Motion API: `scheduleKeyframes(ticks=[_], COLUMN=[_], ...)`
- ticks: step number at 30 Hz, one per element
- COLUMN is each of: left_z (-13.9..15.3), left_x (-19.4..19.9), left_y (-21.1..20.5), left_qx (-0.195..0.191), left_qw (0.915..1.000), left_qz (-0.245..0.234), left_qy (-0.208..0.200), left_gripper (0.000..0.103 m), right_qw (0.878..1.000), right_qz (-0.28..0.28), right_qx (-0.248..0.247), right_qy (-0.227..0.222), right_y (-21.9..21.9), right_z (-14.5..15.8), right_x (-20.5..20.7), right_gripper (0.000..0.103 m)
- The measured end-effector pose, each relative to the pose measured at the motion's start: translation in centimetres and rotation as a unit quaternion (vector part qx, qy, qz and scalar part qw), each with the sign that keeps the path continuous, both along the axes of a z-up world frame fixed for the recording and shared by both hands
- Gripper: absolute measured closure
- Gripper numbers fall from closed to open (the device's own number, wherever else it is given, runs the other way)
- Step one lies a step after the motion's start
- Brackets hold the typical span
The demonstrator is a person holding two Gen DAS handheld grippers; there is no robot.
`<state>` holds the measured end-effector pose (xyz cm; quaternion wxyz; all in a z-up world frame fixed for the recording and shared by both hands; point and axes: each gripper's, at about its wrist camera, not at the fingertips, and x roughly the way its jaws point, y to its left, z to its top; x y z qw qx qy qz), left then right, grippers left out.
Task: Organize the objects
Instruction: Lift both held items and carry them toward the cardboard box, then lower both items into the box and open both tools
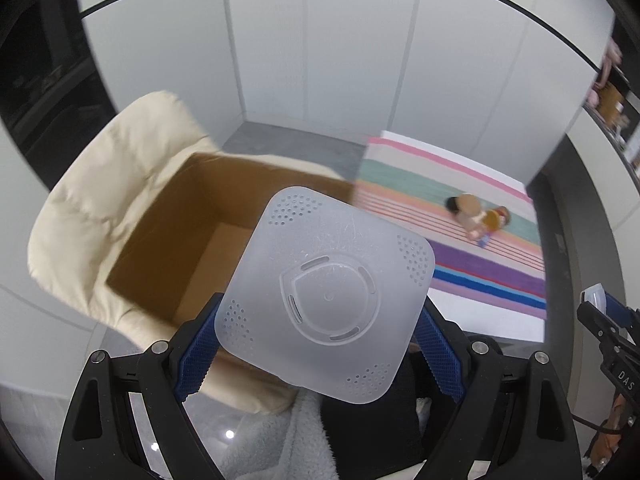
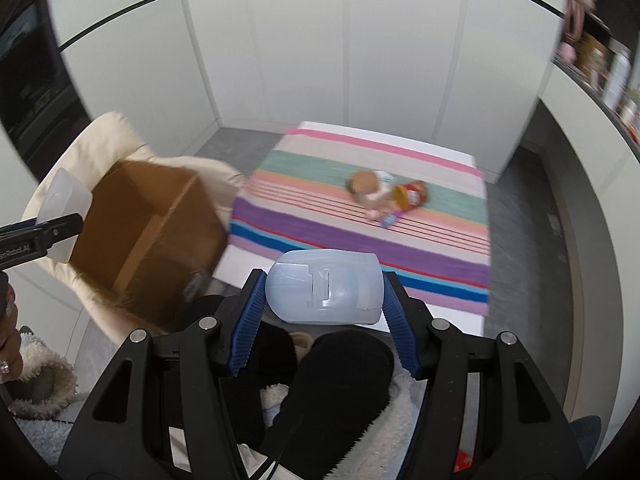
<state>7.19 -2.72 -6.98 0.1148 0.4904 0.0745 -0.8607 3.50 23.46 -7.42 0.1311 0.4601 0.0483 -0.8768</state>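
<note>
A frosted square lid [image 1: 326,296] is clamped between the left gripper [image 1: 316,344] fingers, above the open cardboard box [image 1: 208,236]. A translucent container [image 2: 324,286] is pinched by the right gripper [image 2: 322,320], near the striped blanket's [image 2: 360,216] front edge.

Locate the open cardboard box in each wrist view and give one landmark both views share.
Left wrist view: the cardboard box sits left of centre on a cream cushion, partly behind the frosted square piece in the left gripper.
Right wrist view: the box is at the left edge, tilted in the picture.
Shared landmark: the striped blanket with the toys on it.
</note>
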Motion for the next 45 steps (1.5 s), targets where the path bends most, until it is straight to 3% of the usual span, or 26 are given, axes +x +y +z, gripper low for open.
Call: scheduleKeyframes(ticks=[8,18,20,25,29,36,41,45], left_z=[-1.5,-3.4,-3.7,-4.9,-6.2,-7.8,-8.4,-8.6], left_x=[4.2,7.7,7.3,5.1,2.6,-1.3,-3.8,-4.5], left_y=[-7.0,-13.0,-13.3,-14.0,-15.3,-17.9,-19.2,-19.6], left_qx=[0.005,0.019,0.021,-0.014,-0.007,-0.016,-0.058,-0.059], left_qw=[0.9968,0.9875,0.9876,0.9879,0.9876,0.9845,0.9821,0.9833], left_qz=[0.078,0.153,0.153,0.153,0.153,0.169,0.175,0.169], left_qy=[-0.017,-0.034,-0.029,-0.021,-0.031,-0.043,-0.039,-0.032], left_gripper=[0.013,0.013,0.013,0.013,0.013,0.013,0.013,0.013], right_qw=[0.995,0.975,0.972,0.969,0.968,0.965,0.965,0.968], right_qz=[0.102,0.219,0.230,0.243,0.249,0.259,0.258,0.244], right_qx=[0.002,0.007,0.009,0.013,0.015,0.021,0.031,0.035], right_qy=[-0.016,-0.031,-0.035,-0.043,-0.042,-0.039,-0.042,-0.044], right_y=[-9.0,-19.1,-20.3,-22.3,-24.0,-27.8,-30.3,-31.7], right_z=[-1.6,-3.0,-3.3,-4.3,-5.4,-7.2,-8.8,-10.0], right_x=[-0.1,1.7,2.0,1.4,0.3,-2.4,-4.9,-6.5], right_gripper=[0.043,0.043,0.043,0.043,0.043,0.043,0.043,0.043])
